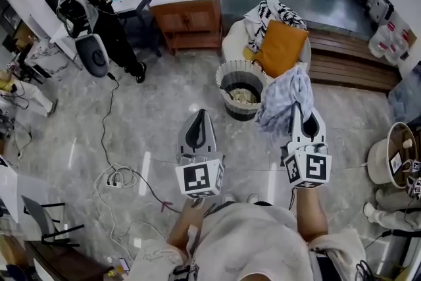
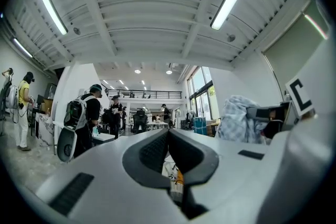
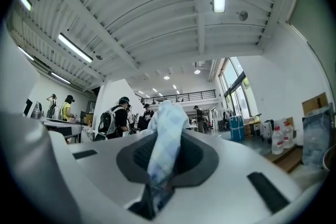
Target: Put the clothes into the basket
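A: Which tool has something?
B: The right gripper (image 1: 308,122). Its jaws are clenched on a pale blue checked cloth (image 1: 284,99). In its own view the fabric is pinched between the pads and stands up past the tips.
A: And from above?
B: The cloth bunches out ahead of that gripper's tips and droops to their left, clear of the floor.
A: The left gripper (image 1: 199,118)?
B: Its jaws are pressed together with nothing between them. It points level, beside the right one and a little apart from it.
A: Where's the basket (image 1: 225,76)?
B: On the floor ahead of both tools, past the left gripper's tips and off to their right. The hanging cloth overlaps its right rim in the head view. Whether it touches the rim I cannot tell.
A: Anything in it?
B: A beige garment (image 1: 243,97) lies at the bottom.
A: More clothes?
B: Beyond the basket, further from the tools, an orange cloth (image 1: 281,48) and a patterned cloth (image 1: 273,13) in black and white are piled on a white seat (image 1: 230,43). The left gripper's own view catches a bit of that pile straight ahead, through the gap under its closed jaws.
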